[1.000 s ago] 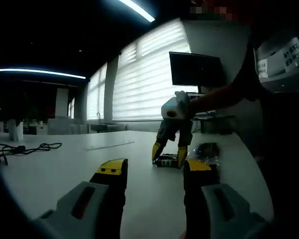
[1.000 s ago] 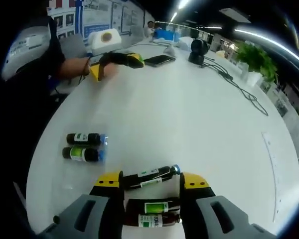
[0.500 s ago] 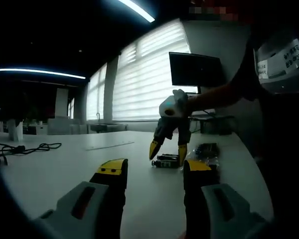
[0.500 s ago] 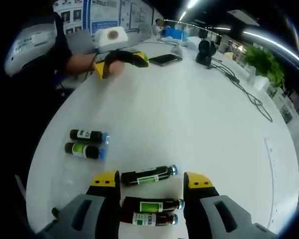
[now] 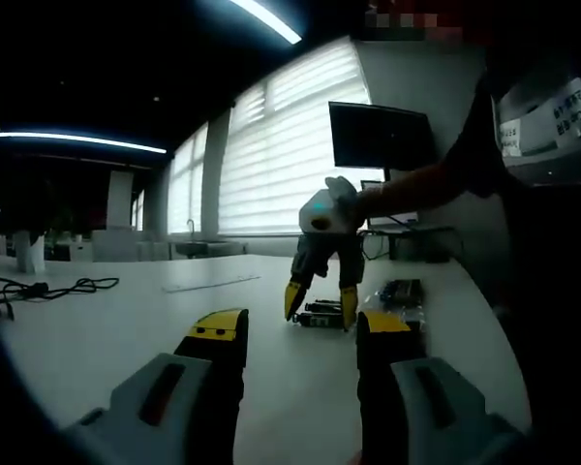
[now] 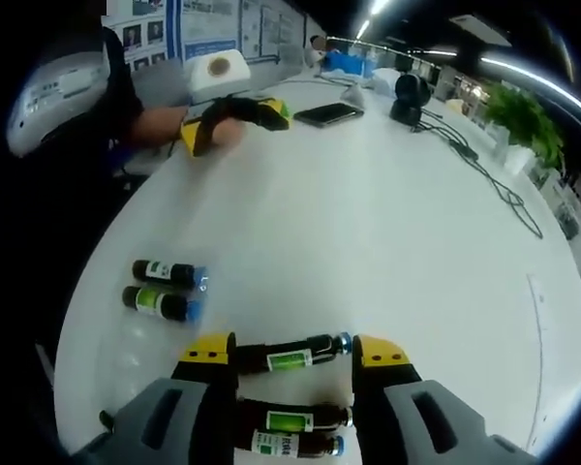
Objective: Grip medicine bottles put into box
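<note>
Three dark medicine bottles with green labels lie on the white table (image 6: 368, 223). The nearest-to-tips bottle (image 6: 292, 356) lies crosswise between the jaws of my right gripper (image 6: 292, 351), which is open and straddles it. The other two bottles (image 6: 290, 420) lie lower between the same jaws. Two more bottles (image 6: 162, 289) with blue caps lie side by side to the left. My left gripper (image 5: 300, 327) stands open over bare table. Ahead of it the right gripper (image 5: 320, 302) hangs tips-down over the bottles (image 5: 321, 314). A hand holds the left gripper (image 6: 234, 116) at the far table edge.
A phone (image 6: 327, 114), a black device (image 6: 410, 92), cables (image 6: 484, 174) and a plant (image 6: 528, 121) sit at the far side. A clear-wrapped dark pack (image 5: 399, 294) lies beside the right gripper. A monitor (image 5: 378, 136) and blinds stand behind; another cable (image 5: 48, 288) lies at left.
The right gripper has drifted a little to the left over the bottles, staying open. The left gripper has held still.
</note>
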`<state>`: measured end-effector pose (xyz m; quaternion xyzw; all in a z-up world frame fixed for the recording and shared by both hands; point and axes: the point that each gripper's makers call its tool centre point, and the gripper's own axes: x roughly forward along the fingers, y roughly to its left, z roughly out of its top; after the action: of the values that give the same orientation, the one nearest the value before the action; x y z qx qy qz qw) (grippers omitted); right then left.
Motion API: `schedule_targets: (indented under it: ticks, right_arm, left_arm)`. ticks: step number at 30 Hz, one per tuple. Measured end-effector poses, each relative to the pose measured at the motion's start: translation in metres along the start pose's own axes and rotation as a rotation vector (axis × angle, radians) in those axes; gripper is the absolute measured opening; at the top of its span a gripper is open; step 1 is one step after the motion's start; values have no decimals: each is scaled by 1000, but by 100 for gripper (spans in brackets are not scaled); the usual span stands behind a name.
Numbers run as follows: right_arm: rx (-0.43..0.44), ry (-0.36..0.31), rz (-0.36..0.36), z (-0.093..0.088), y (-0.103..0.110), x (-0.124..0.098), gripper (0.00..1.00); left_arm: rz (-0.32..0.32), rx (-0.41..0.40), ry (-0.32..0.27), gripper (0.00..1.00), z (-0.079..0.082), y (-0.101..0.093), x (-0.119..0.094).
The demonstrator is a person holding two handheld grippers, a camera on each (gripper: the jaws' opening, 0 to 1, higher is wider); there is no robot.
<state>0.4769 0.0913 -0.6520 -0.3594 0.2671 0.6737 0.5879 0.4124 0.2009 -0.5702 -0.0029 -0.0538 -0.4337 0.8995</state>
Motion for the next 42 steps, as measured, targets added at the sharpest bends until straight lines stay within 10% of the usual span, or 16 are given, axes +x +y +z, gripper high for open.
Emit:
schedule_targets:
  ticks: [14, 24, 42]
  right_arm:
    - [78, -98, -84, 20, -5, -22, 41]
    - [138, -223, -111, 41, 39, -52, 41]
    - [187, -237, -95, 19, 92, -30, 41]
  left_arm:
    - [1, -3, -2, 38, 0, 1, 0]
    - [3, 5, -1, 38, 0, 0, 0]
    - [-3, 6, 3, 37, -1, -1, 0]
